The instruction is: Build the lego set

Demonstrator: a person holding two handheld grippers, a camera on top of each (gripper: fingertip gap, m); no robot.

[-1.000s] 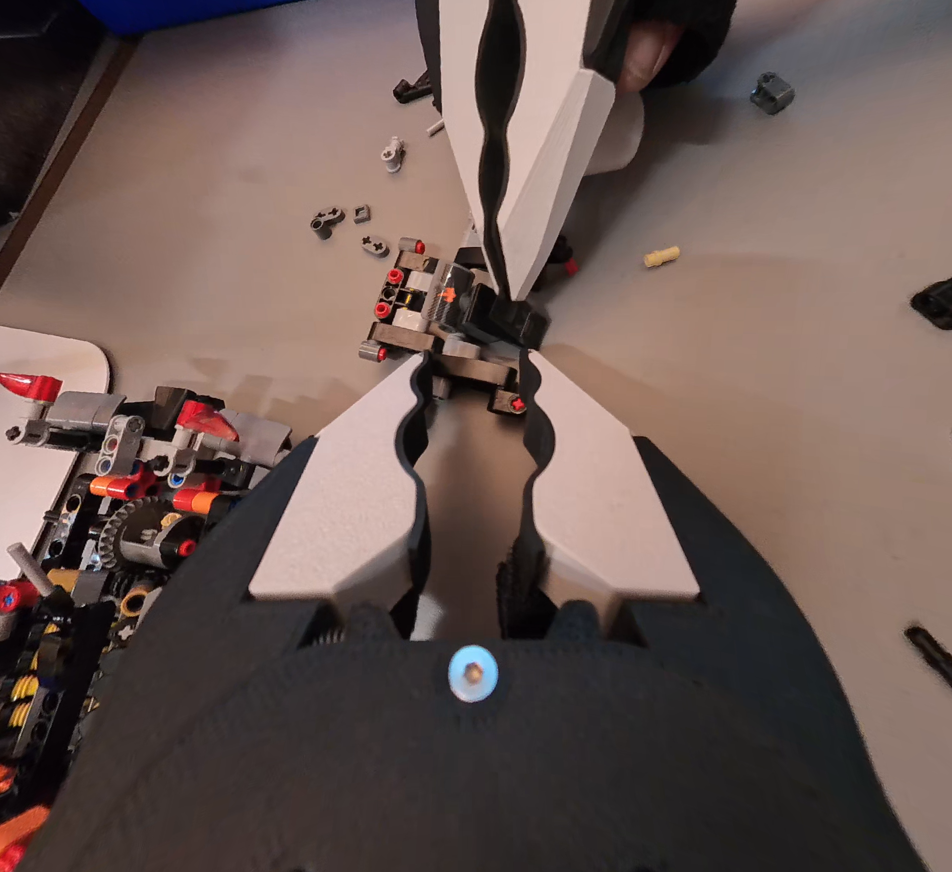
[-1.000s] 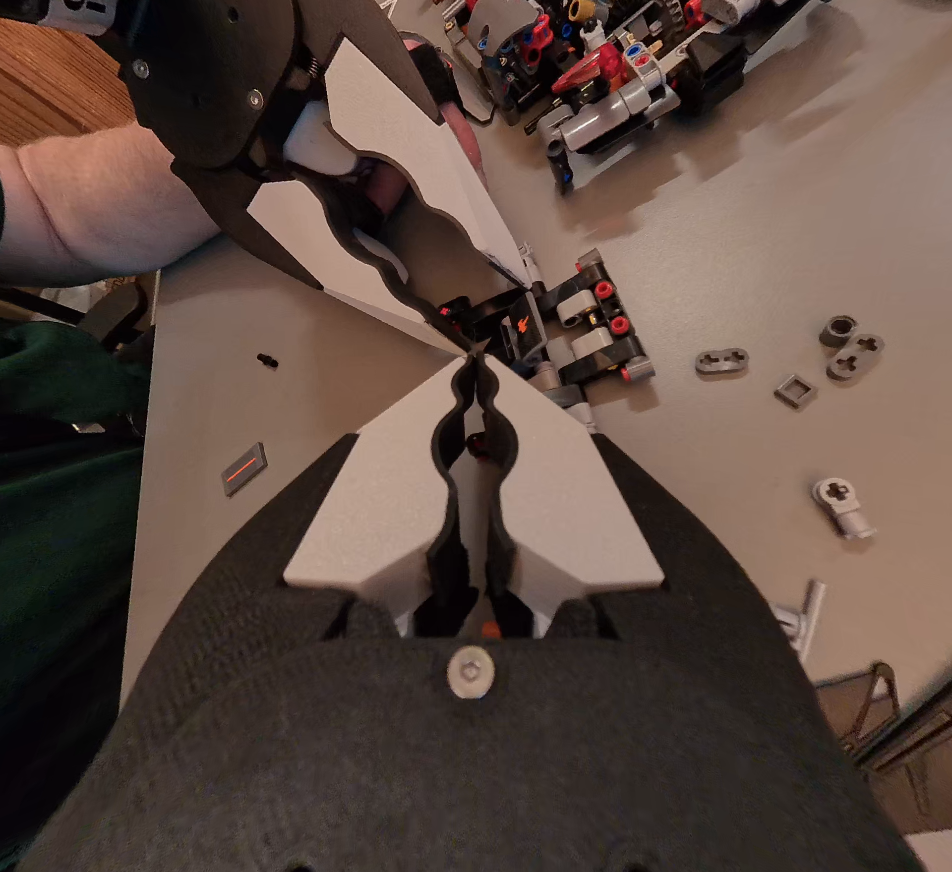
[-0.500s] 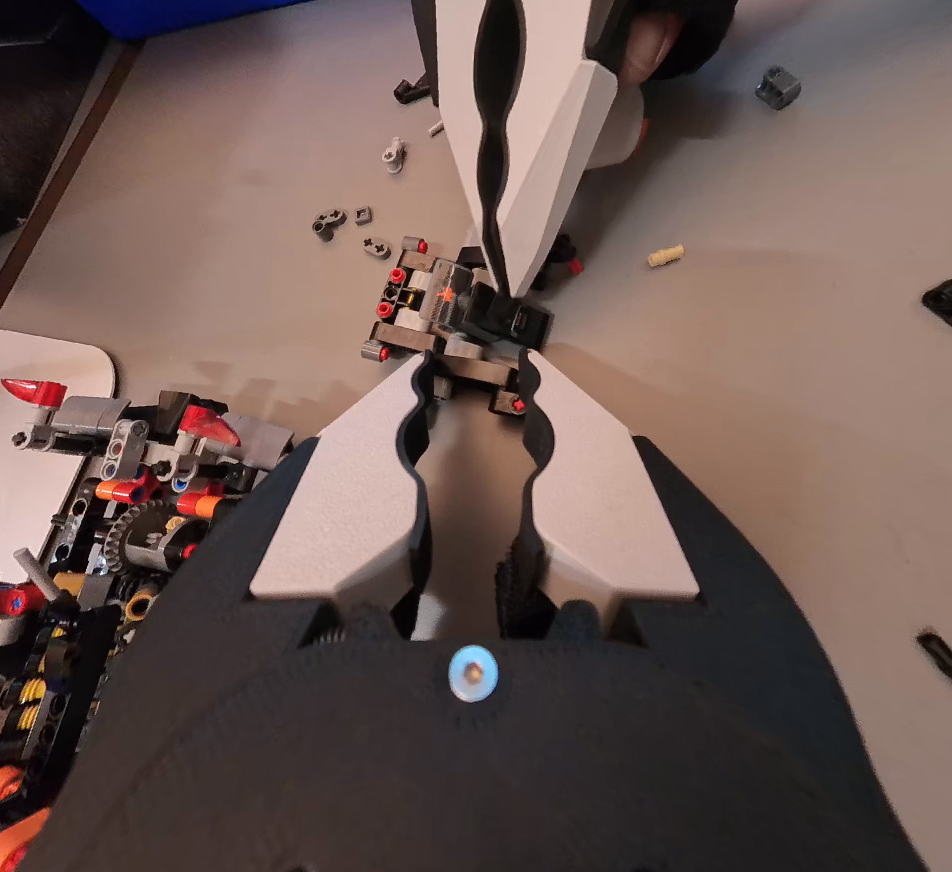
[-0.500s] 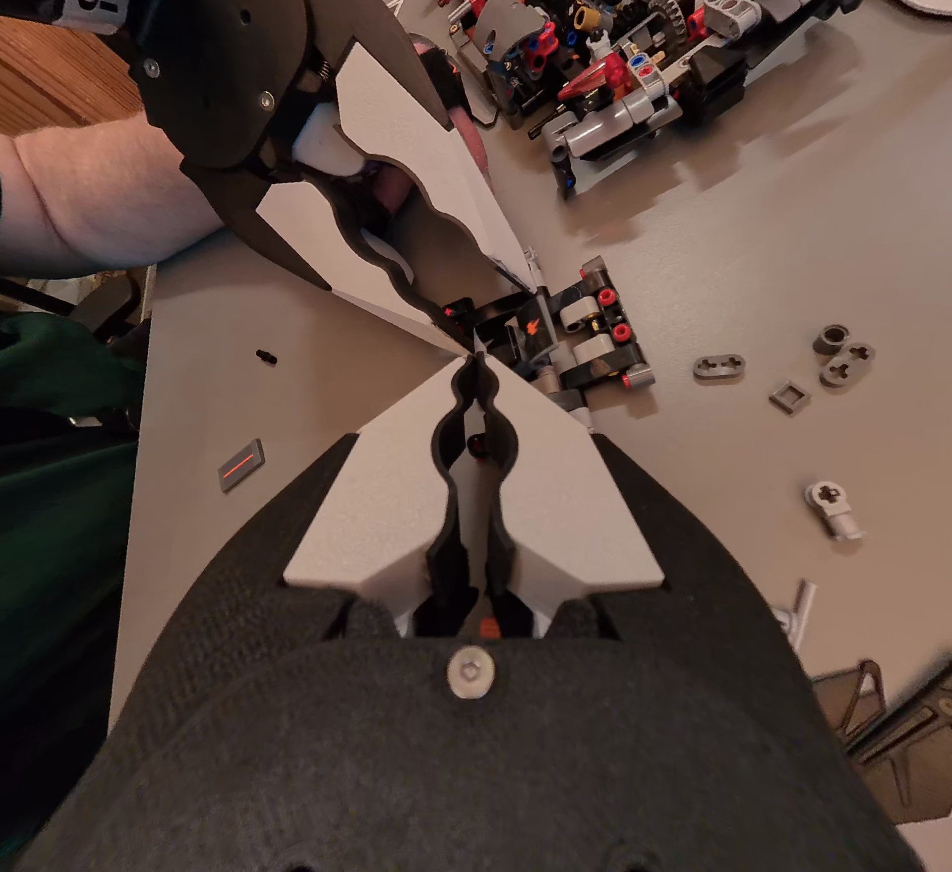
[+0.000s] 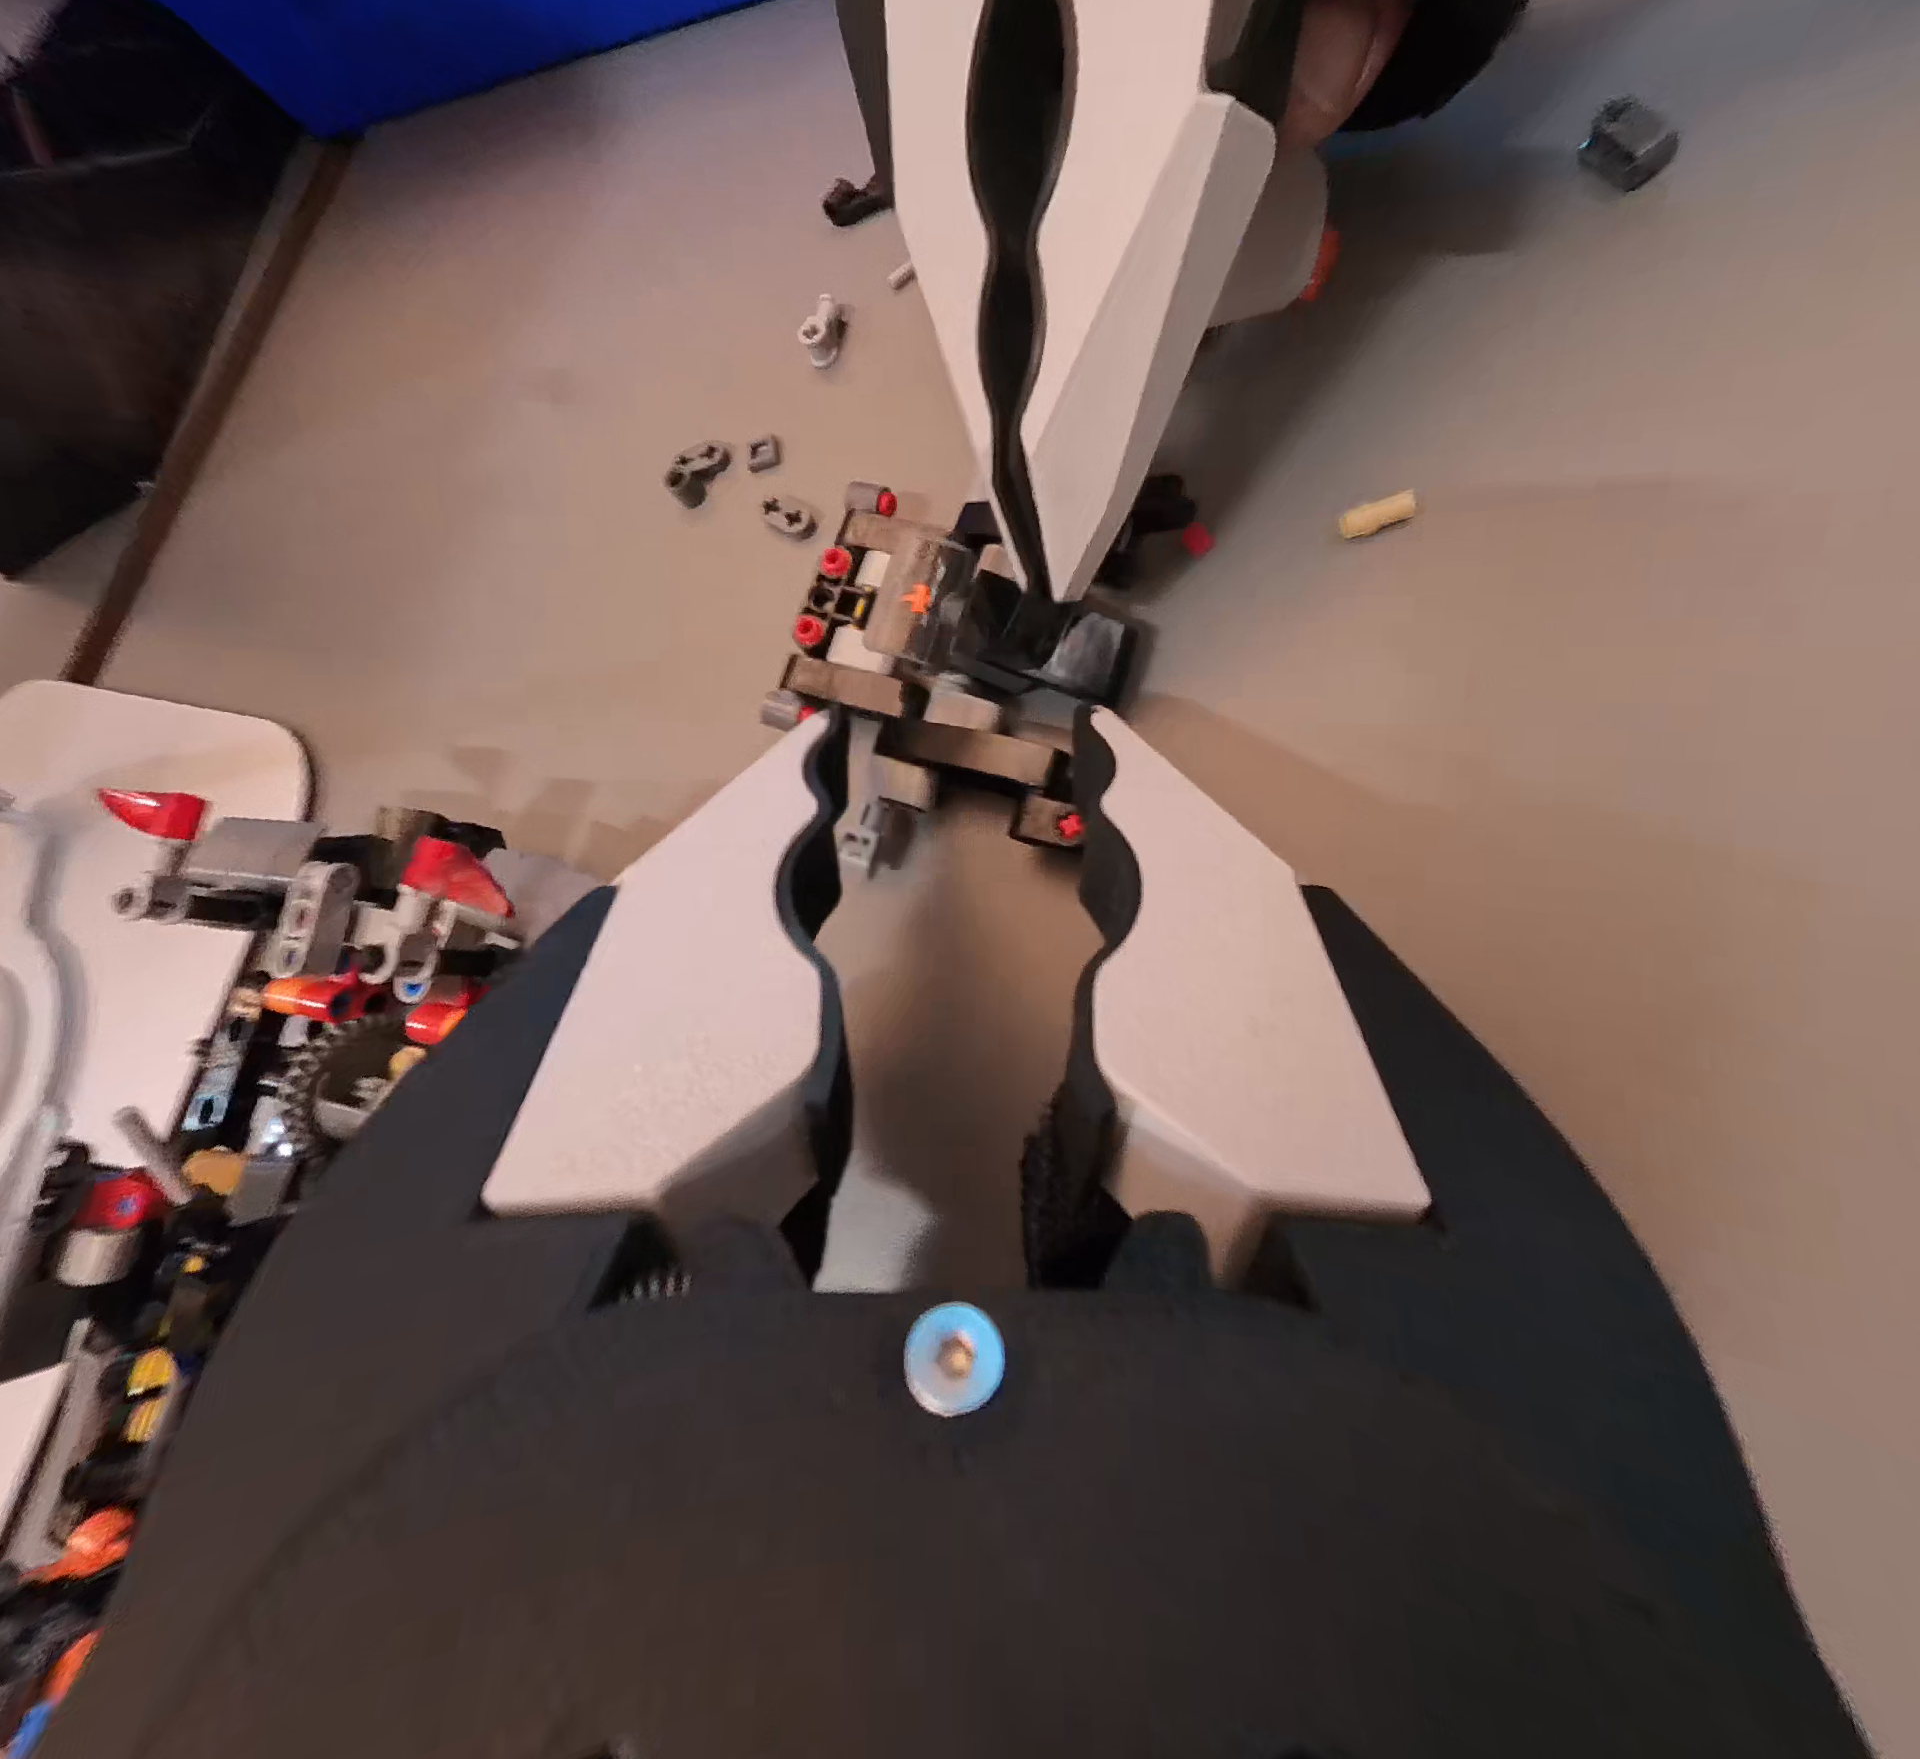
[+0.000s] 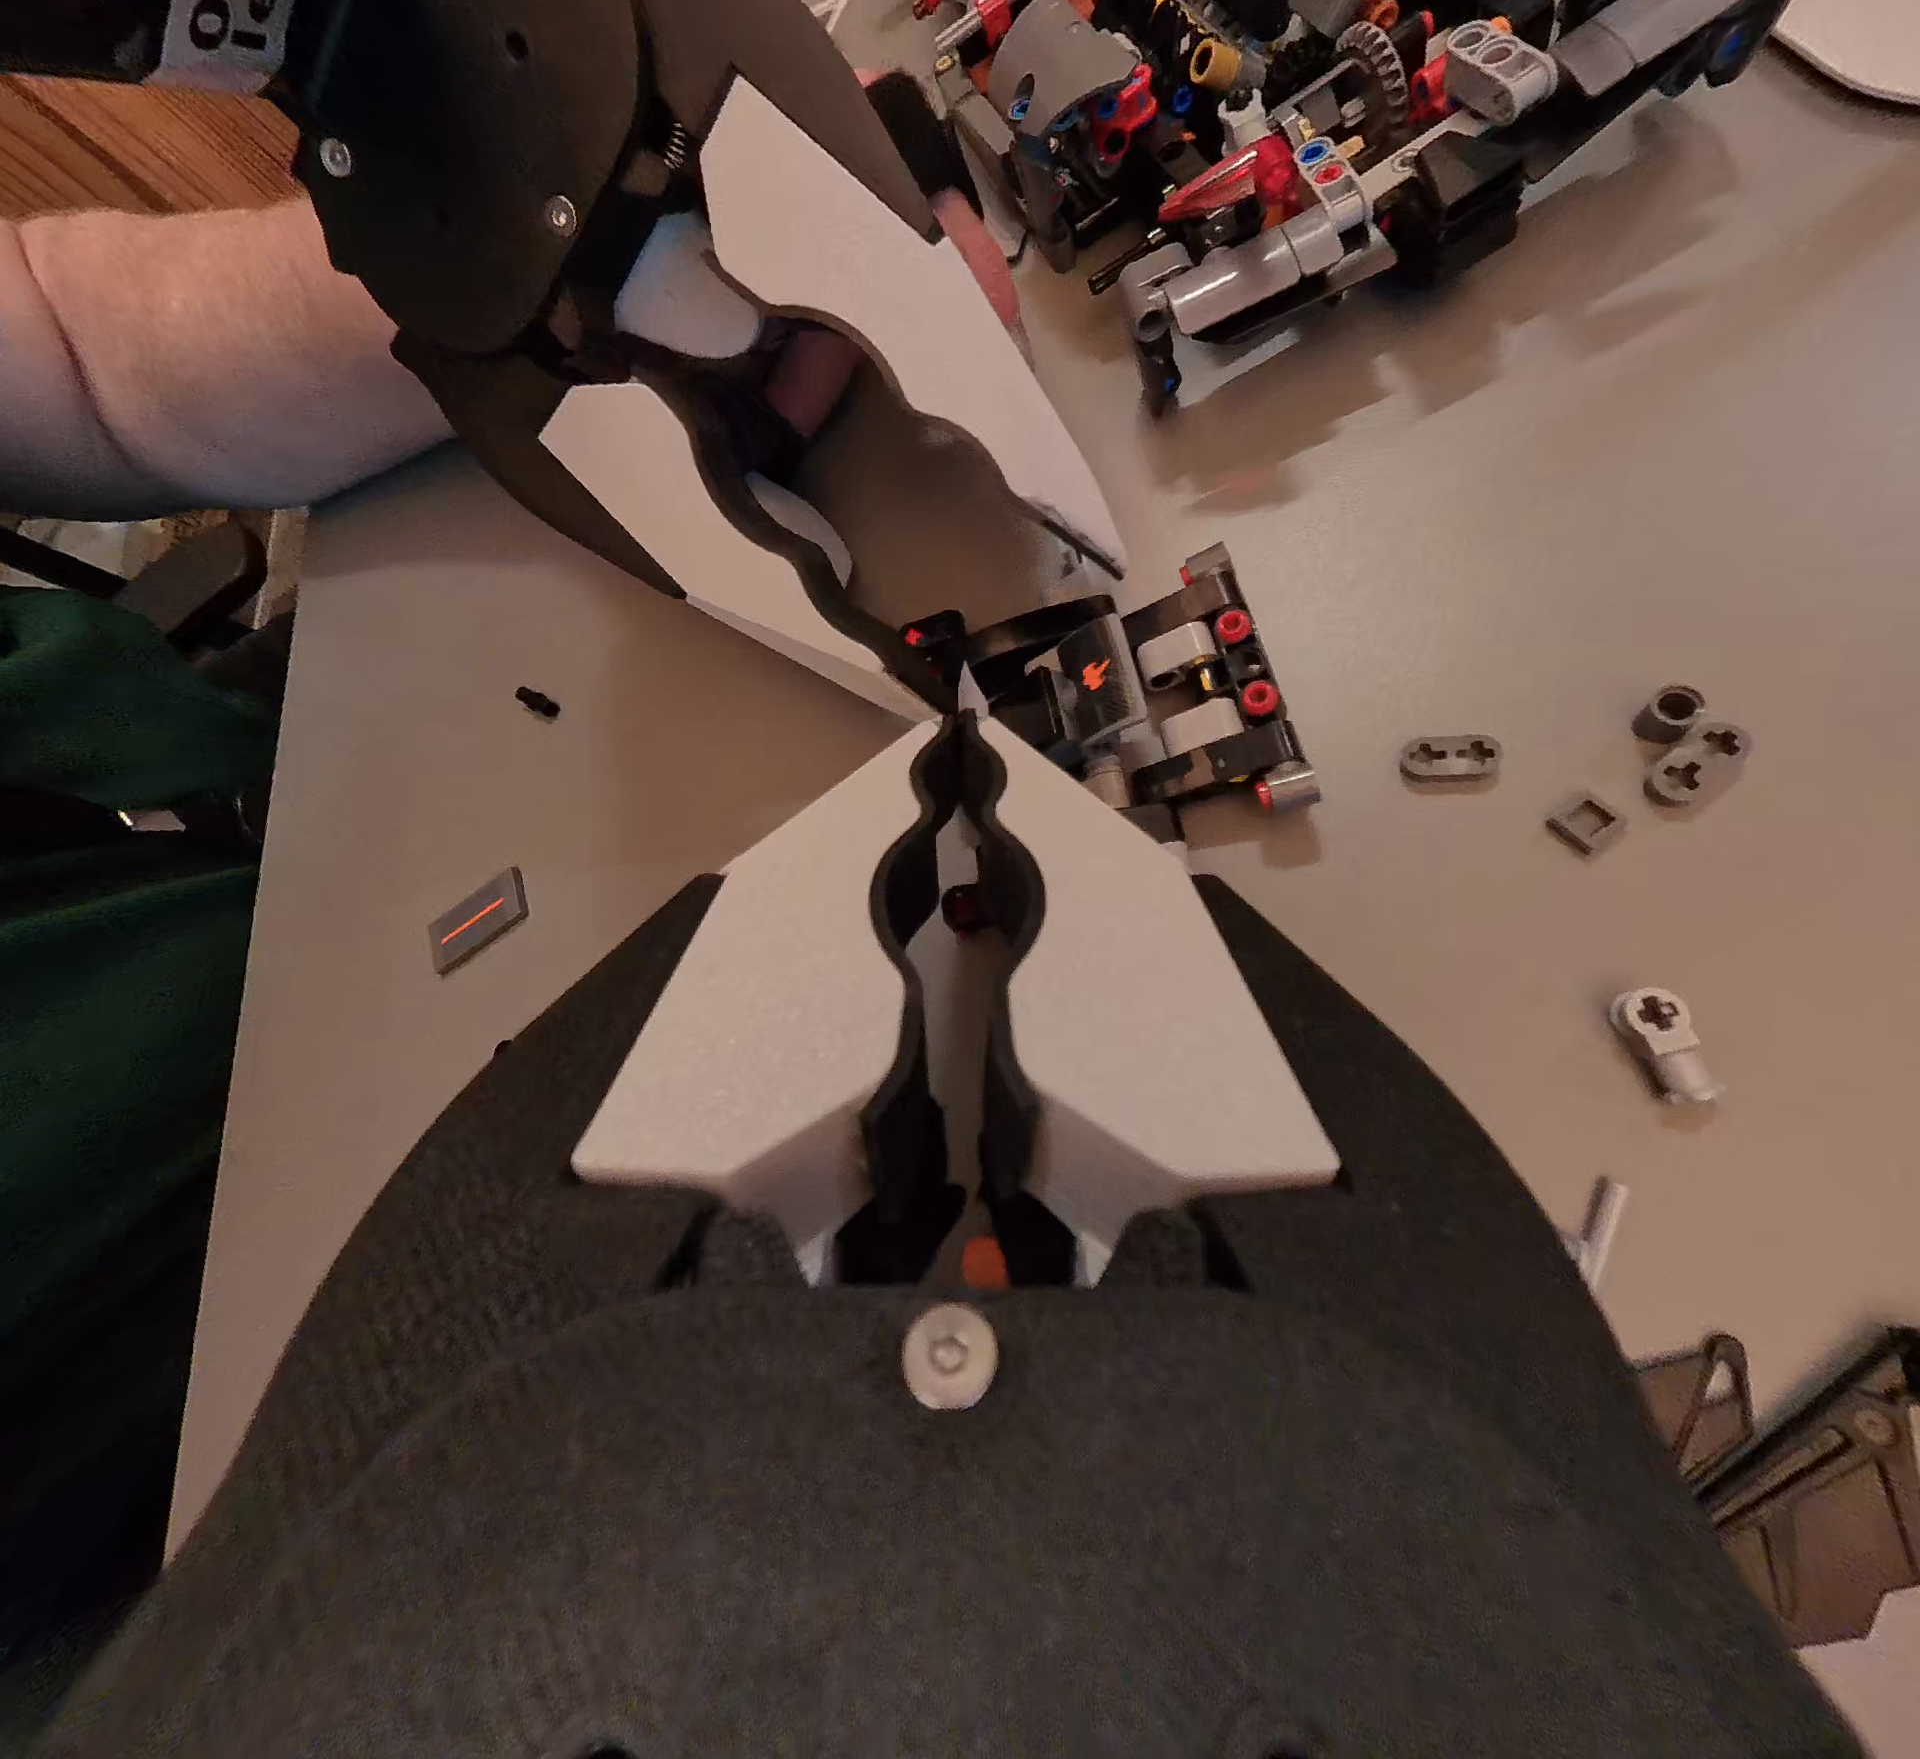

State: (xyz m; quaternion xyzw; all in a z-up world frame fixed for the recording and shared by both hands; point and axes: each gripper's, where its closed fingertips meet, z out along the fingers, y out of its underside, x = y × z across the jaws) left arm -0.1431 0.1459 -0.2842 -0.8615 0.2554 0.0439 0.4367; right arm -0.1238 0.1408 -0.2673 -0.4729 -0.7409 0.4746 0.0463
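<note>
Subassembly work, left wrist view: left gripper (image 5: 956,753) spread, its tips straddling the near end of the small black-and-grey lego module with red pins (image 5: 935,660) that lies on the beige surface (image 5: 1558,774); contact unclear. Right gripper (image 5: 1039,582), pressed together, comes down from ahead onto the module's black top.

Right wrist view: right gripper (image 6: 961,722) fingers nearly closed at the module's (image 6: 1153,701) edge; whether they pinch a part, cannot tell. Loose grey connector pieces (image 6: 1449,762) to its right, big multicoloured lego chassis (image 6: 1351,78) far ahead.

Judgement: seating a piece on the module. Next: left steadies, right presses straight down.
</note>
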